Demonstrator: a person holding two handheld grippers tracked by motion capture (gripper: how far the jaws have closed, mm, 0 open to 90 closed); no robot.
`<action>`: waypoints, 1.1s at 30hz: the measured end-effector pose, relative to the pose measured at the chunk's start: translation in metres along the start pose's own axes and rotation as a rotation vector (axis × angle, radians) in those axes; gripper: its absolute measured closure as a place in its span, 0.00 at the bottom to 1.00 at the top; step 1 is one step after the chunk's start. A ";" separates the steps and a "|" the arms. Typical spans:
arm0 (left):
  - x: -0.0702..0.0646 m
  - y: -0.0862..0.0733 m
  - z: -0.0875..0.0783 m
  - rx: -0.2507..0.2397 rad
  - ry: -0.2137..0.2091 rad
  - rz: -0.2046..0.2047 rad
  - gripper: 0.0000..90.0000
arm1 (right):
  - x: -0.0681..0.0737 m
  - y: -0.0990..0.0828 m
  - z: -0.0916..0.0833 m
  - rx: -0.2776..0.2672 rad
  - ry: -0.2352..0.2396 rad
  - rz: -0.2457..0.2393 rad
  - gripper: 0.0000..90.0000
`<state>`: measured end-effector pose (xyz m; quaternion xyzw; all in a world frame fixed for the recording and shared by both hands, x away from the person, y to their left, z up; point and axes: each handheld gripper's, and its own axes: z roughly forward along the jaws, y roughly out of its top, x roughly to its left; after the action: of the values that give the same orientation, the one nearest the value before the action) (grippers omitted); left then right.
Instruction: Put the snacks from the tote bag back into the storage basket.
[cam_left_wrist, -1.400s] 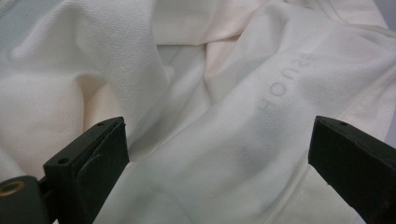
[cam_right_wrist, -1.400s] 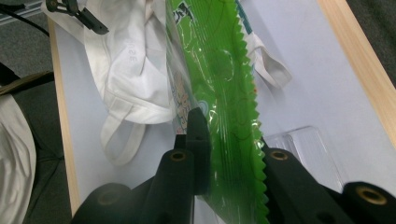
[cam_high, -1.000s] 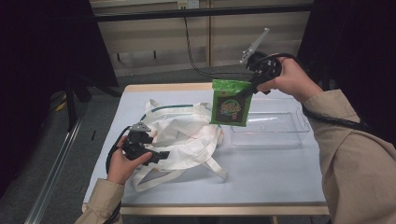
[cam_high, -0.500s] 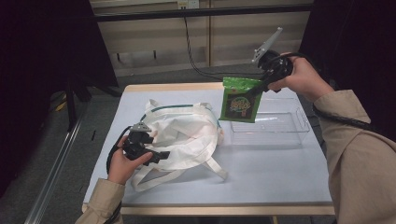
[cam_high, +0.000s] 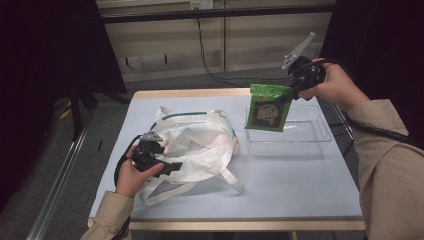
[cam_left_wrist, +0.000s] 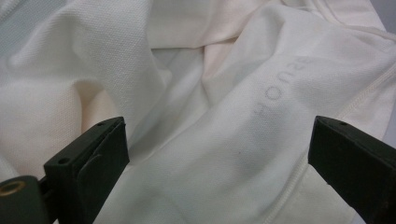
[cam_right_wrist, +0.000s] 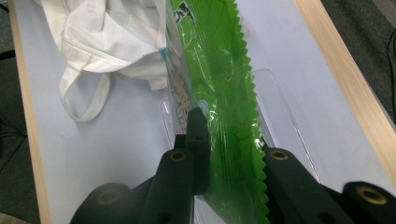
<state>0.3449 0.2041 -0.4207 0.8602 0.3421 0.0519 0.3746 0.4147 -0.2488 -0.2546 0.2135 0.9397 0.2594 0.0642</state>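
- Green snack packet (cam_high: 267, 111) hangs in the air above the left end of the clear plastic tray (cam_high: 320, 137), held by its top edge, print facing the person.
- Right gripper (cam_high: 291, 93): jaws pinching the packet's serrated top seam; in the right gripper view the packet (cam_right_wrist: 219, 93) runs between the two black jaws.
- Left gripper (cam_high: 172, 166): jaws spread, resting against the white tote bag (cam_high: 200, 145); cloth (cam_left_wrist: 210, 116) lies between them, not clamped.
- Bag lies crumpled on the left half of the table (cam_high: 280, 185), straps trailing toward the near edge.
- Tray sits just right of the bag.
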 end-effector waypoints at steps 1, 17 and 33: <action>0.000 0.000 0.000 0.002 0.007 0.000 0.06 | -0.001 -0.002 0.000 0.002 -0.001 0.001 0.89; 0.000 0.000 0.000 0.000 0.004 -0.004 0.06 | -0.010 -0.021 0.002 0.019 -0.027 0.011 0.88; -0.001 0.001 0.002 0.003 0.006 0.006 0.06 | -0.016 -0.036 0.011 0.027 -0.035 0.023 0.88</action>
<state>0.3455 0.2023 -0.4215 0.8616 0.3405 0.0550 0.3724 0.4184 -0.2789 -0.2829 0.2296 0.9393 0.2437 0.0749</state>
